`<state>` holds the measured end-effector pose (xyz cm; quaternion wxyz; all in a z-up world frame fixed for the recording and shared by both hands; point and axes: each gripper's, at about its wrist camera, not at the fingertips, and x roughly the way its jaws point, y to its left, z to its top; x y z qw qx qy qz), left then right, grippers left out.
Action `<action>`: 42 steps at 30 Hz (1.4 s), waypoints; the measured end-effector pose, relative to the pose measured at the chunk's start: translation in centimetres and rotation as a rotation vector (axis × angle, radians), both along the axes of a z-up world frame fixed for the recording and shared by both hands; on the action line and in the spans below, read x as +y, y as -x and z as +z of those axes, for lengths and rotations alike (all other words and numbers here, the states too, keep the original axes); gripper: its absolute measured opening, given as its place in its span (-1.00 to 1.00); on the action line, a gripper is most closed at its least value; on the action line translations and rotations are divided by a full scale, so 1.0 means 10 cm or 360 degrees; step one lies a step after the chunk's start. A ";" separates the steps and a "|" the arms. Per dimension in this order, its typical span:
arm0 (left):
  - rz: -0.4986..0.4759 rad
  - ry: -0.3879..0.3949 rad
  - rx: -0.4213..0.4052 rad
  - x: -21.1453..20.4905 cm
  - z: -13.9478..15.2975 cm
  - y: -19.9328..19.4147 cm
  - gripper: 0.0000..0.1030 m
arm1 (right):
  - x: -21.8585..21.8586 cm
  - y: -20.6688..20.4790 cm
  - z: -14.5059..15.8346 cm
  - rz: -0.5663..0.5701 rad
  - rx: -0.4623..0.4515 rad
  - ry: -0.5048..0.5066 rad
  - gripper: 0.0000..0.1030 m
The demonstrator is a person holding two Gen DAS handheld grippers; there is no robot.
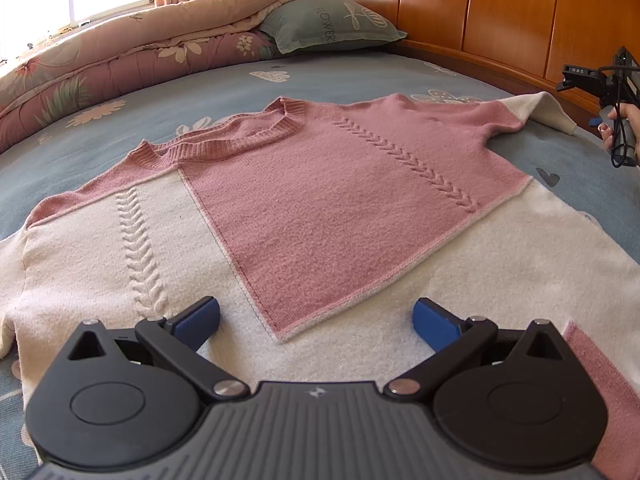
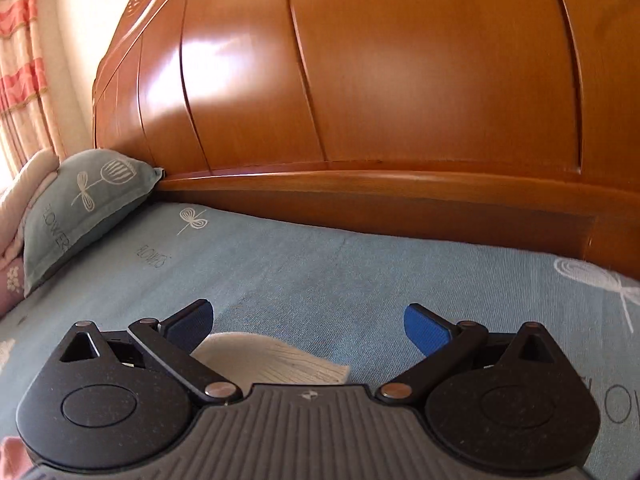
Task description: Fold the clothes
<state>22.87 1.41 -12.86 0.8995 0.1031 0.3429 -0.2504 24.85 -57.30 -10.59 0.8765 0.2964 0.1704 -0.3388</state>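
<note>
Your left gripper (image 1: 316, 320) hangs with its blue fingers (image 1: 200, 322) spread wide, empty, over the cream lower part of the pink-and-cream sweater (image 1: 320, 184), which lies flat on the blue bed (image 1: 340, 76). Toward the headboard (image 1: 500, 12) edge, your hand (image 1: 618, 126) holds the right gripper (image 1: 600, 80) just beyond the sweater's cream sleeve (image 1: 540, 114).

Sweater (image 1: 320, 208) lies flat on the bed (image 1: 340, 76), neck toward the folded quilt (image 1: 120, 48) and pillow (image 1: 328, 24). Headboard (image 1: 500, 12) runs along the right, with one sleeve (image 1: 548, 110) reaching toward it.
</note>
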 end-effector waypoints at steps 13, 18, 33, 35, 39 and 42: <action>-0.0001 0.0007 -0.0010 0.01 -0.02 0.00 0.99 | 0.10 -0.11 -0.31 0.0363 -0.0336 -0.0602 1.00; -0.0002 0.0014 -0.0014 0.01 -0.02 0.01 0.99 | 0.08 -0.45 -0.35 0.0397 -0.0269 -0.0523 1.00; -0.0003 0.0020 -0.0020 0.01 -0.02 0.00 0.99 | -0.59 -0.25 0.07 0.0171 -0.0522 -0.0353 1.00; -0.0002 0.0019 -0.0021 0.00 -0.02 0.00 0.99 | -0.59 -0.20 0.01 0.0150 -0.0418 -0.0444 1.00; 0.0000 0.0017 -0.0023 0.00 -0.03 0.00 0.99 | -0.51 -0.06 -0.17 0.0189 -0.0324 -0.0651 1.00; -0.0001 0.0017 -0.0024 0.00 -0.03 0.00 0.99 | -0.31 0.06 -0.25 0.0212 -0.0362 -0.0716 1.00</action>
